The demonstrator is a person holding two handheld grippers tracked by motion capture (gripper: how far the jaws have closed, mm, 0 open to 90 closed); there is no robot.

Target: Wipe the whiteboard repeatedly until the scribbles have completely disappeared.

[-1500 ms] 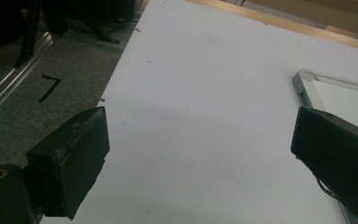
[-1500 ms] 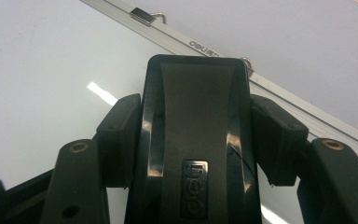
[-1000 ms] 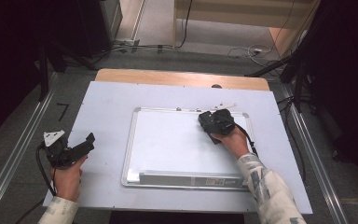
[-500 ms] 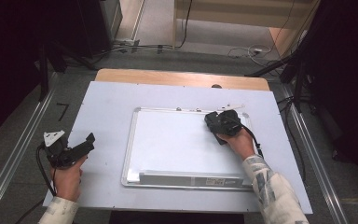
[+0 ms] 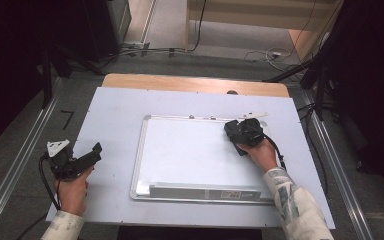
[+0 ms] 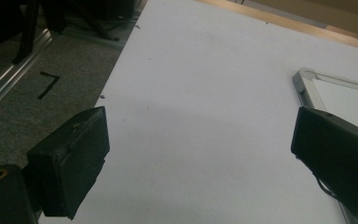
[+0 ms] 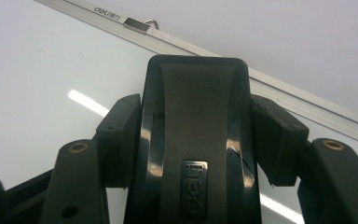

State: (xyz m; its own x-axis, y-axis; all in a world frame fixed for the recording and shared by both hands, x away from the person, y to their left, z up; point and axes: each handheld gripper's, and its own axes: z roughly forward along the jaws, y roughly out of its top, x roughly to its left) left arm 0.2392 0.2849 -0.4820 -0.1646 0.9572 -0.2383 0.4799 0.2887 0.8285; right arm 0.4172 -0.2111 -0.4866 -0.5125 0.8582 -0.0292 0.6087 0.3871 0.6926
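Observation:
A white board with a silver frame [image 5: 195,155] lies flat in the middle of the pale blue table [image 5: 115,115]. My right gripper [image 5: 240,132] rests on the board's upper right part, shut on a black board eraser [image 7: 198,140] that fills the gap between the jaws. The eraser's flat side faces the board surface [image 7: 32,60]. My left gripper [image 5: 87,157] is held at the table's left edge, off the board, its jaws wide apart and open with nothing between them. The board's corner [image 6: 307,77] shows at the right of the left gripper view.
A wooden strip [image 5: 195,85] runs along the table's far edge. Metal rails [image 5: 20,165] flank the table on both sides. Cables [image 5: 265,55] lie on the floor behind. A black tape mark [image 6: 49,85] is on the floor left of the table.
My right gripper has slid the eraser to the right and slightly toward me across the board's upper part. The left gripper has stayed put.

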